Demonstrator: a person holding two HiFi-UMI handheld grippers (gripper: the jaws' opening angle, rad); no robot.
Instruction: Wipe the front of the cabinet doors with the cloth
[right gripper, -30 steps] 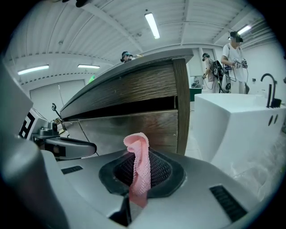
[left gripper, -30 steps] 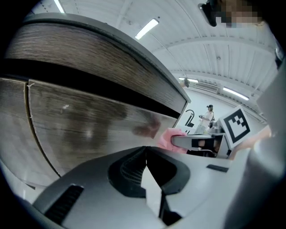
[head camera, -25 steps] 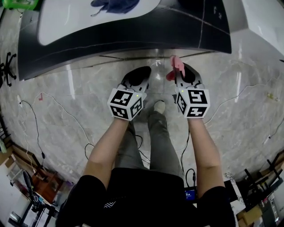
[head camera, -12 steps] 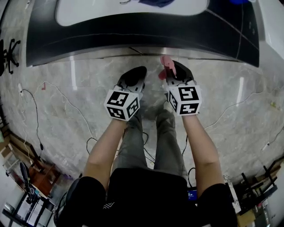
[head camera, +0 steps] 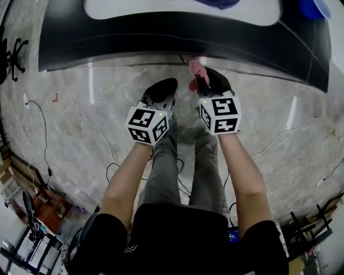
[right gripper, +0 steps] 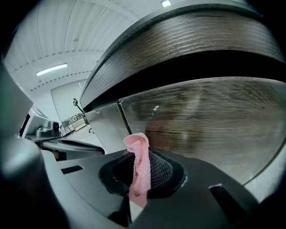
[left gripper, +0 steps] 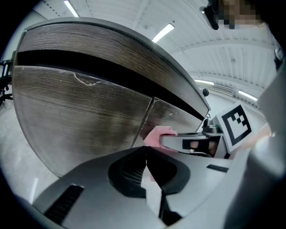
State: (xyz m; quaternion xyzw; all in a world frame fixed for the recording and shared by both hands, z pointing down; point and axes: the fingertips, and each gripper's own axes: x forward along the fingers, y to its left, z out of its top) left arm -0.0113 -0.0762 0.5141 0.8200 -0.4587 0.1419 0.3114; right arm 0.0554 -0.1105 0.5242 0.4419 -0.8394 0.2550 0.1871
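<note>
Two bare forearms reached out over our grey trouser legs [head camera: 180, 172], each carrying a hand-held gripper above the marble floor [head camera: 80, 134]. Our left hand-held gripper [head camera: 170, 85] had its jaws pressed together with nothing between them, and it hung just beside the right one. Our right hand-held gripper [head camera: 207, 79] was clamped on the pink cloth [right gripper: 138, 165], which ran up between the jaws as a narrow folded strip and stuck out past the tips. Thin cables [head camera: 70, 115] trailed across the floor to our left. Beyond the grippers stood the cabinet doors [right gripper: 210, 120], dark wood-grain fronts with a vertical seam [left gripper: 147, 114] between two of them. The cloth's free end was near the doors, though we could not tell whether it touched them. Above the doors lay a white top [head camera: 177, 8].
</note>
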